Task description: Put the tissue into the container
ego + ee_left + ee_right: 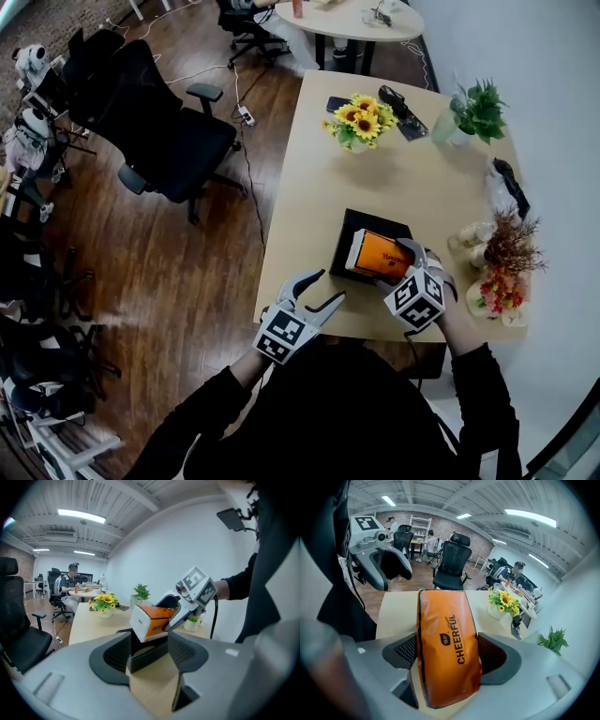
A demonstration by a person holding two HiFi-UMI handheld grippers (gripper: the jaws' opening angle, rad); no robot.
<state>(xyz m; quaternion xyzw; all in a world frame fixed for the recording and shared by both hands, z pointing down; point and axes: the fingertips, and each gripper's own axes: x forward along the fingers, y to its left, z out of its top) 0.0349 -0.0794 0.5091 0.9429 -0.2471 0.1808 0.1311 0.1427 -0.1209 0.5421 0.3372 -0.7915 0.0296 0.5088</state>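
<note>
An orange and white tissue pack (380, 255) hangs tilted over a black open container (349, 230) near the table's front edge. My right gripper (405, 260) is shut on the pack, which fills the space between the jaws in the right gripper view (447, 648). My left gripper (314, 292) stands open and empty just left of the container, at the table's front edge. In the left gripper view the container (145, 658) sits right ahead of the open jaws, with the pack (150, 619) above it in the right gripper (176, 613).
A vase of sunflowers (359, 122) stands mid-table, a green potted plant (473, 112) at the far right. Dried and pink flowers (506, 258) line the right edge. Dark small items (403, 111) lie at the back. A black office chair (150, 122) stands on the floor to the left.
</note>
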